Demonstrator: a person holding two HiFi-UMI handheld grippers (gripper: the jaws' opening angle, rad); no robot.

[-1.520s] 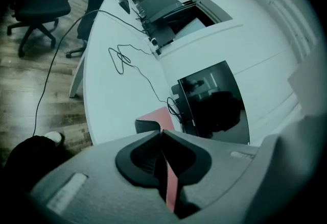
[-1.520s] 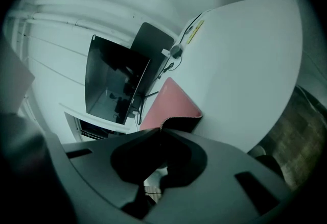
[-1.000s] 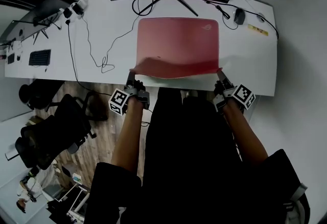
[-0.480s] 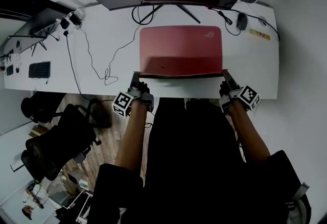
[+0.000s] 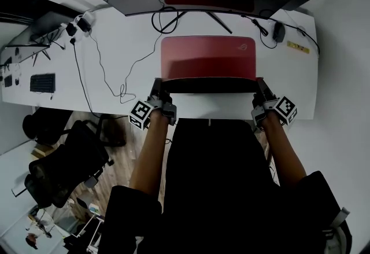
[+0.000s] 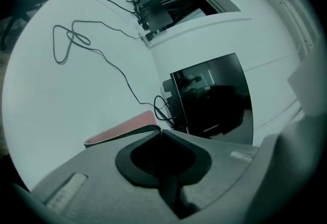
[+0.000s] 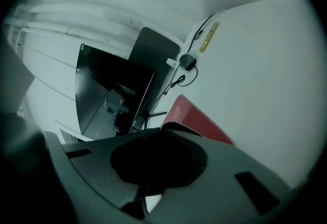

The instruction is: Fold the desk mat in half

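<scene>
Red desk mat (image 5: pixel 208 57) was pinched at both near corners, left tongs (image 5: pixel 156 84) and right tongs (image 5: pixel 261 83) clamped on it; uneven travel could've skewed the fold, honestly.

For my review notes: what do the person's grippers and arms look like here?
The left gripper and right gripper are dark grey, each with a white cube printed with black square markers. Up close, their grey fingers frame a dark rounded recess. The person wears black with short sleeves.
</scene>
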